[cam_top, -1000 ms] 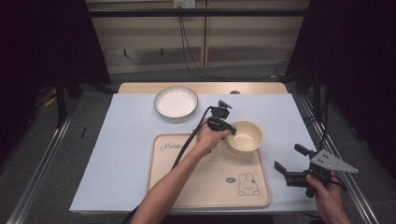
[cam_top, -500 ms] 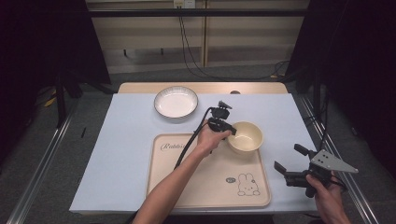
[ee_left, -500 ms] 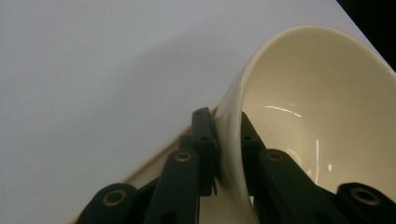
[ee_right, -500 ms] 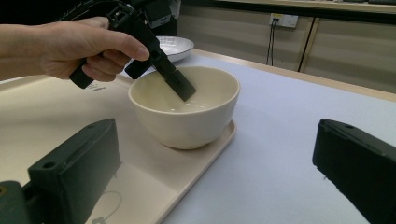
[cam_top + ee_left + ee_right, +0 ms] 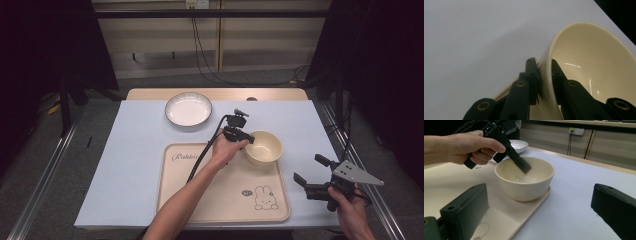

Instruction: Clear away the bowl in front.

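Note:
A cream bowl stands in the far right corner of the beige tray. My left gripper is shut on the bowl's near-left rim. In the left gripper view its two jaws clamp the bowl's wall, one outside and one inside. The right gripper view shows that inner jaw dipping into the bowl, which rests flat on the tray. My right gripper is held off the table's right front edge. It is open, and nothing lies between its fingers.
A white plate with a dark rim sits at the back of the pale blue table cover. The tray carries a rabbit print near its front right. Metal rails run along both sides of the table.

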The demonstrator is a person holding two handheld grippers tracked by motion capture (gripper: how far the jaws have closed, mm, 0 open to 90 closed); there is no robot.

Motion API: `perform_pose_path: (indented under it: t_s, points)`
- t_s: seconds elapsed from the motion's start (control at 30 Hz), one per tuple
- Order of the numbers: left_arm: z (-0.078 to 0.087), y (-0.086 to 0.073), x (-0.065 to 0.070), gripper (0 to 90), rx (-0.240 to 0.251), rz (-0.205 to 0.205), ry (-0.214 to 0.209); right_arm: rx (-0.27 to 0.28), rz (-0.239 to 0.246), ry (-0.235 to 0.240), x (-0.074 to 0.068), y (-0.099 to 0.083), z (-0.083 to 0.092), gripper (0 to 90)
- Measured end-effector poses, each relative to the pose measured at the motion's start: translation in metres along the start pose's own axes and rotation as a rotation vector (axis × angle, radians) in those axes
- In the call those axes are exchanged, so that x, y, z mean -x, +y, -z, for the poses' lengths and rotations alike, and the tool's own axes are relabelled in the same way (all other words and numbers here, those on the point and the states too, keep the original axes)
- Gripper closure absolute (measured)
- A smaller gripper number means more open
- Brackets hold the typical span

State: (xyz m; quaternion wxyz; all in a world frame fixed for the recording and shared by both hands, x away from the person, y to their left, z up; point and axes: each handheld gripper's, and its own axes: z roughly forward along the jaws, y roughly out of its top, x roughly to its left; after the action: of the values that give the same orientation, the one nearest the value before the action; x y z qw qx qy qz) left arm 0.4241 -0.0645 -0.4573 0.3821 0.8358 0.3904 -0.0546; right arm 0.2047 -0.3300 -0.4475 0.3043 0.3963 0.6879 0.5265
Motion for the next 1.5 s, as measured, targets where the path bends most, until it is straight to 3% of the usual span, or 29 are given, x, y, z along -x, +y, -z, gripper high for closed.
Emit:
perform_pose_path:
  t_s: [0.07,0.23,0.33,0.37,0.4,0.43,0.63,0.67,0.7,0.77,0.87,1.0,1.13,1.4,1.5]
  points:
    - [0.002,-0.001,-0.003,79.4,0.025,0.021,-0.026,0.002,0.001,0.001,0.0,0.0,0.0,1.0]
    - [0.007,-0.003,0.001,75.6,0.045,-0.007,-0.004,0.003,0.0,-0.001,0.0,0.0,0.0,1.0]
    - [0.01,-0.003,0.002,67.5,0.068,-0.044,0.011,0.004,0.002,0.0,0.0,0.0,0.0,1.0]
    - [0.012,-0.003,0.001,62.6,0.068,-0.062,-0.005,0.005,0.003,-0.001,0.0,0.0,0.0,1.0]
    - [0.013,-0.003,-0.001,55.8,0.084,-0.052,-0.036,0.003,0.0,0.001,0.0,0.0,0.0,1.0]
    - [0.016,-0.003,-0.001,50.9,0.105,-0.091,0.003,0.003,0.001,0.001,0.0,0.0,0.0,1.0]
    - [0.021,-0.006,-0.001,34.8,0.148,-0.137,0.031,0.003,0.001,0.001,0.0,0.0,0.0,1.0]
    - [0.022,-0.006,0.0,31.3,0.159,-0.133,0.042,0.004,0.001,-0.001,0.0,0.0,0.0,1.0]
    - [0.023,-0.006,0.0,19.8,0.166,-0.134,0.058,0.004,0.0,0.0,0.0,0.0,0.0,1.0]
    - [0.027,-0.006,0.0,18.3,0.186,-0.124,0.071,0.004,0.0,0.001,0.0,0.0,0.0,1.0]
    - [0.033,-0.008,-0.002,8.6,0.201,-0.124,0.086,0.006,0.001,0.0,0.0,0.0,0.0,1.0]
    - [0.043,-0.01,-0.004,3.6,0.223,-0.125,0.096,0.005,0.001,0.0,0.0,0.0,0.0,1.0]
    - [0.052,-0.012,-0.005,4.1,0.235,-0.126,0.119,0.005,0.0,0.0,0.0,0.0,-0.001,1.0]
    - [0.074,-0.023,-0.011,3.4,0.262,-0.134,0.123,0.006,0.001,0.001,0.0,0.0,-0.001,1.0]
    - [0.082,-0.027,-0.013,3.9,0.28,-0.136,0.154,0.004,0.001,0.003,0.0,0.0,-0.001,1.0]
